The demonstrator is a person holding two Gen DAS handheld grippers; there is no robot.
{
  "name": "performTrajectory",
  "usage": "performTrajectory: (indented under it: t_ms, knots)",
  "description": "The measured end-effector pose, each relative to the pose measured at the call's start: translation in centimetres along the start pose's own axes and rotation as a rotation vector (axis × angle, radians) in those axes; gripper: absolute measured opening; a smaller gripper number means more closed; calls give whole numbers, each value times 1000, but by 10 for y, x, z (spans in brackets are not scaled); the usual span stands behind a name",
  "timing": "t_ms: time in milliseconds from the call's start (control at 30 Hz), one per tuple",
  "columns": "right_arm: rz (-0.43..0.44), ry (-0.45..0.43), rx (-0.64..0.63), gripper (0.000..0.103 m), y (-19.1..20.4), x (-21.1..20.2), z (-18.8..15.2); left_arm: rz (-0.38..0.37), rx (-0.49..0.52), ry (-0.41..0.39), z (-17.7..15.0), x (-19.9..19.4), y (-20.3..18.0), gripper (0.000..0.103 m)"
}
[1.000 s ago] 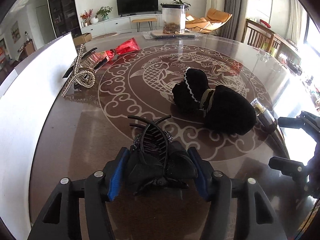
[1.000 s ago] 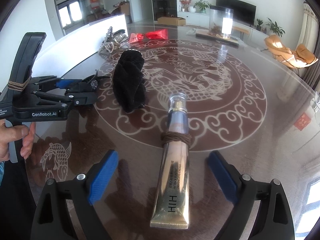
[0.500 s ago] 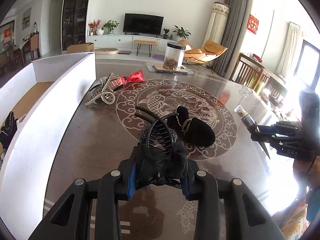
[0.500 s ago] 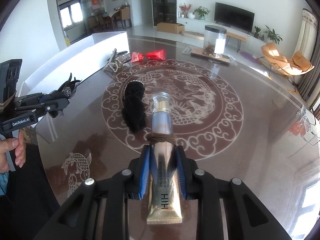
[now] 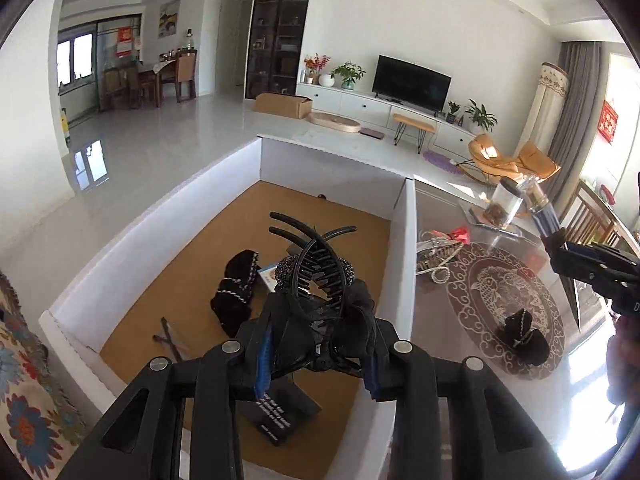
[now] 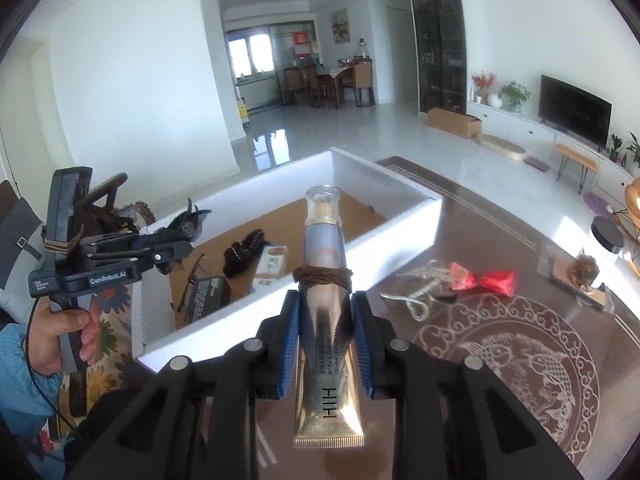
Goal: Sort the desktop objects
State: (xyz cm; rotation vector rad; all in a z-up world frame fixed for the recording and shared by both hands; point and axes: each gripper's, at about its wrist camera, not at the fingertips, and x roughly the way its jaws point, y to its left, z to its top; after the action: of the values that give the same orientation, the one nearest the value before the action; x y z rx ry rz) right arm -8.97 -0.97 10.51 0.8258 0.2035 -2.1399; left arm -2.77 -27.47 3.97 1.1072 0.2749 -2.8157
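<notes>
A person holds a pair of tongs in each hand above a dark glossy surface (image 6: 500, 240) printed with a pale fish medallion.

The left tongs (image 5: 316, 364) are clenched on a black hair claw clip (image 5: 316, 276) with a fabric bow, its curved teeth pointing away from the handle. These tongs hang over a white-walled box (image 5: 402, 264) with a brown floor. Below and ahead of them in the box lie a black beaded hair accessory (image 5: 236, 296), a flat black card with white print (image 5: 280, 412), a small light-coloured packet partly hidden by the clip, and thin dark sticks to the left.

The right tongs (image 6: 325, 344) are clenched on a gold and lilac cosmetic tube (image 6: 324, 320) with a clear cap and a brown hair tie (image 6: 323, 278) wound round its middle. They are held beside the box's near wall, cap pointing toward it.

To the right of both tongs, on the surface, sit a pearl clip (image 6: 416, 300), a red wrapper (image 6: 484, 280) and a black velvet piece (image 5: 524, 338). The left hand (image 6: 60, 336) grips its handle beneath a blue sleeve.
</notes>
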Motion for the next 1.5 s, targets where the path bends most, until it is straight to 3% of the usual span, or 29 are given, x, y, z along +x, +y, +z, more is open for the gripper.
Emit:
performTrajectory:
  t_ms: [133, 267, 300, 333, 367, 400, 433, 467, 600, 700, 867, 933, 1000, 1067, 1200, 1300, 1500]
  knots:
    - [117, 13, -37, 26, 58, 69, 38, 61, -74, 86, 3, 30, 53, 35]
    - [179, 125, -52, 27, 101, 146, 40, 97, -111, 172, -2, 56, 77, 37]
    - [170, 155, -60, 27, 108, 164, 37, 113, -118, 196, -4, 62, 81, 41]
    - [172, 189, -59, 27, 113, 180, 33, 132, -124, 228, -7, 70, 83, 53]
    - [177, 230, -49, 33, 116, 195, 29, 150, -129, 254, -11, 75, 85, 62]
    - [172, 266, -34, 42, 117, 208, 25, 166, -133, 267, -14, 78, 87, 79]
    - [164, 287, -16, 65, 116, 217, 22, 175, -133, 261, -18, 76, 87, 81]
    - [161, 284, 3, 77, 112, 217, 18, 180, -131, 252, -21, 73, 86, 81]
    - [185, 191, 64, 78, 89, 184, 12, 194, -129, 162, -28, 46, 72, 81]
    - [146, 98, 56, 87, 65, 133, 0, 147, -107, 80, -23, 20, 45, 81]
    - [-59, -53, 41, 99, 6, 35, -51, -19, 1, -12, -15, -18, -48, 82]
    - [-172, -73, 64, 99, -23, -7, -85, -106, 49, -26, -22, -28, -91, 93]
    - [-285, -67, 103, 101, -50, -46, -125, -204, 93, -24, -37, -31, -134, 103]
    - [-399, -33, 155, 103, -75, -77, -168, -285, 132, 17, -58, -20, -173, 103]
    - [-571, 118, 272, 103, -120, -109, -249, -298, 167, 147, -101, 30, -231, 103]
    - [-593, 164, 353, 103, -142, -122, -284, -270, 174, 219, -118, 65, -256, 103]
    - [-566, 199, 392, 103, -151, -105, -302, -182, 183, 242, -133, 98, -262, 103]
